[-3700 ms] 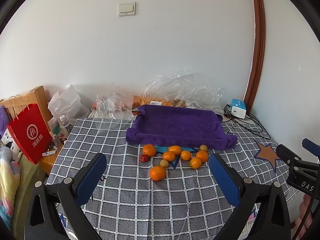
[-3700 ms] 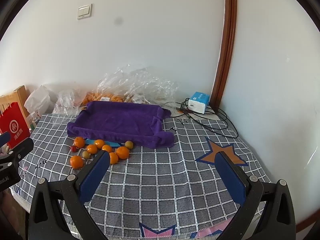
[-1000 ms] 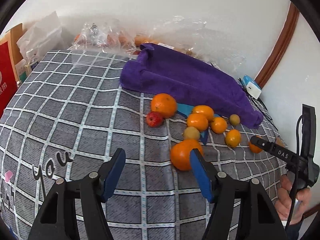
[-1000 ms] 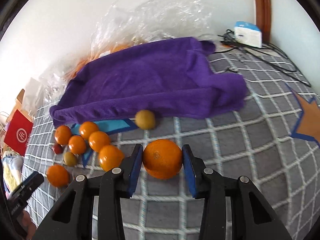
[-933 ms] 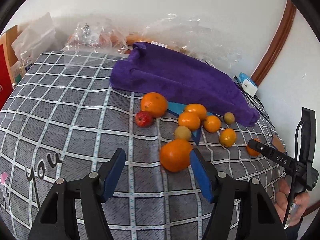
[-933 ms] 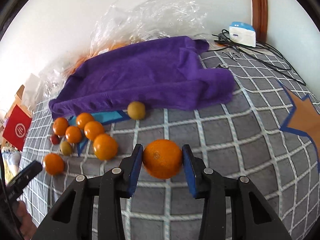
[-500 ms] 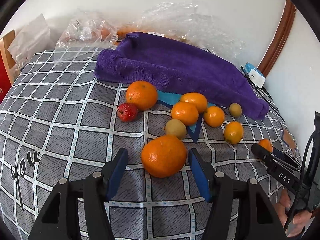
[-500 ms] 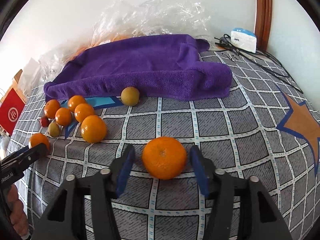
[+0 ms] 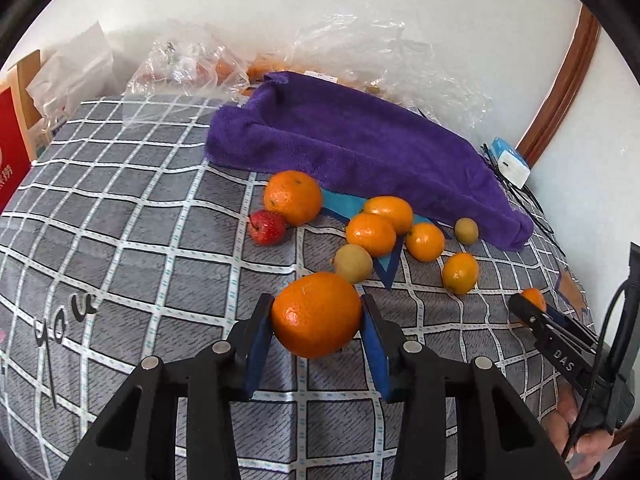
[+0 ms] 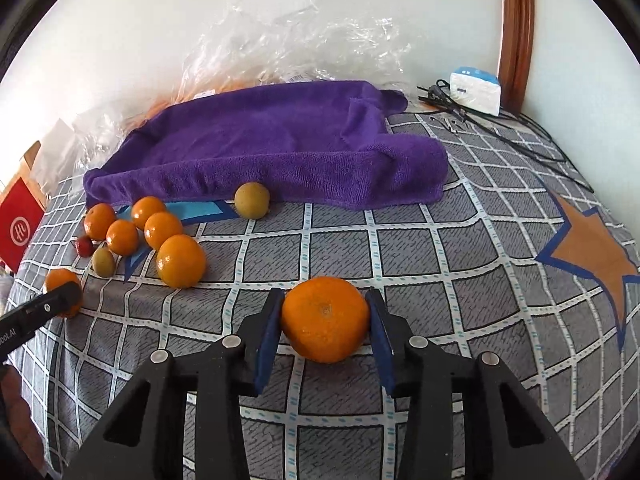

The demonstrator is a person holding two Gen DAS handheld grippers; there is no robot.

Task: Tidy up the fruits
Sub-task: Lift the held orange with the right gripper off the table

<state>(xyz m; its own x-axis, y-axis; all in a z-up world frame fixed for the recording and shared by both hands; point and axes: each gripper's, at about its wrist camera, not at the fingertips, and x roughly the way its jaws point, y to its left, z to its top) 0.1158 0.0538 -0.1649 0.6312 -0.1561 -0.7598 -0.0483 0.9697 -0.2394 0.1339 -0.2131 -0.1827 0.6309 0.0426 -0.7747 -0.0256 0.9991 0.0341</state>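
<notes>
A large orange [image 9: 316, 314] sits between the blue pads of my left gripper [image 9: 316, 308]; the jaws are closing and both pads touch its sides. Another orange [image 10: 325, 320] is between the pads of my right gripper [image 10: 325, 300], whose jaws are also closing and pressing on it. Both oranges are low over the checked tablecloth [image 9: 140, 240]. Behind them lie several loose oranges [image 9: 372, 234], two brownish-green fruits [image 9: 353, 263] and a small red fruit [image 9: 267, 227]. A purple towel [image 9: 360, 140] lies beyond the fruit, shaped like a shallow tray.
Clear plastic bags [image 10: 288, 48] with more fruit sit against the wall behind the towel. A white and blue box [image 10: 476, 90] with black cables lies at the back right. A red paper bag [image 9: 10, 160] stands off the table's left edge. A person's hand [image 9: 576, 432] holds the right gripper.
My left gripper moved closer and its jaws closed in on the large orange. My right gripper's jaws had opened around its orange half a second ago and have closed on it again.
</notes>
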